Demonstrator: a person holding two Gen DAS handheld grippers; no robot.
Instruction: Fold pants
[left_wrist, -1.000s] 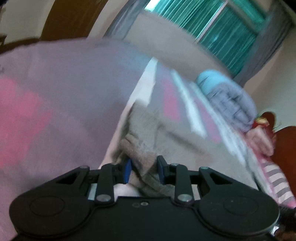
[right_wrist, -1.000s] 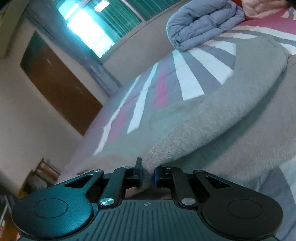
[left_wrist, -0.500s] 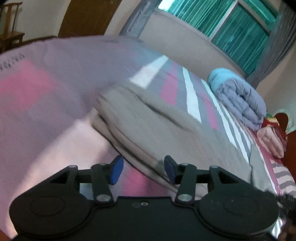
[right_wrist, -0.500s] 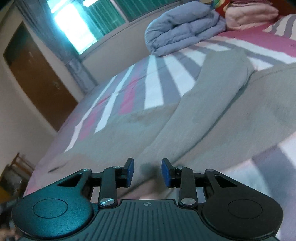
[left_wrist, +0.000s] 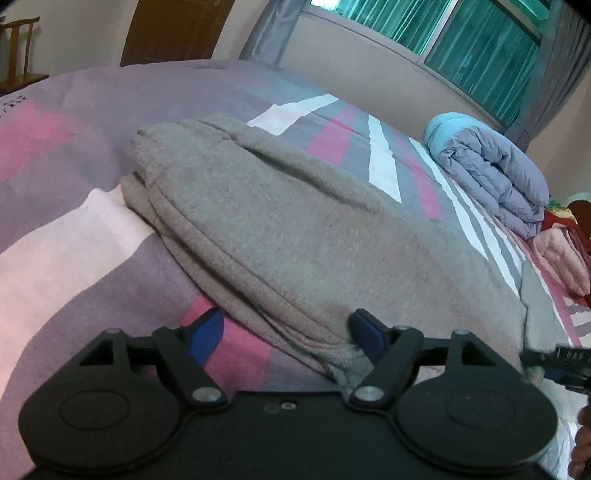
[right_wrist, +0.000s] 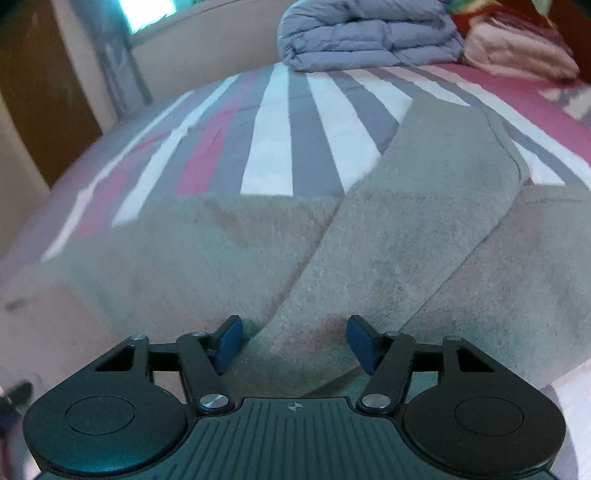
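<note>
Grey pants (left_wrist: 295, 229) on pink, white, grey striped bedspread (right_wrist: 277, 147).

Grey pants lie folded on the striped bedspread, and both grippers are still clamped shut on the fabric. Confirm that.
Not quite. The grey pants do lie folded on the striped bedspread, but neither gripper is clamped: the left gripper and right gripper both stand open, as each wrist view shows.

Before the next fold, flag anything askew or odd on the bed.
One thing: on the gray pants, the upper layer lies diagonally across the lower one, its edges not lined up. Both the left claw and right claw are open. No damage shows.
</note>
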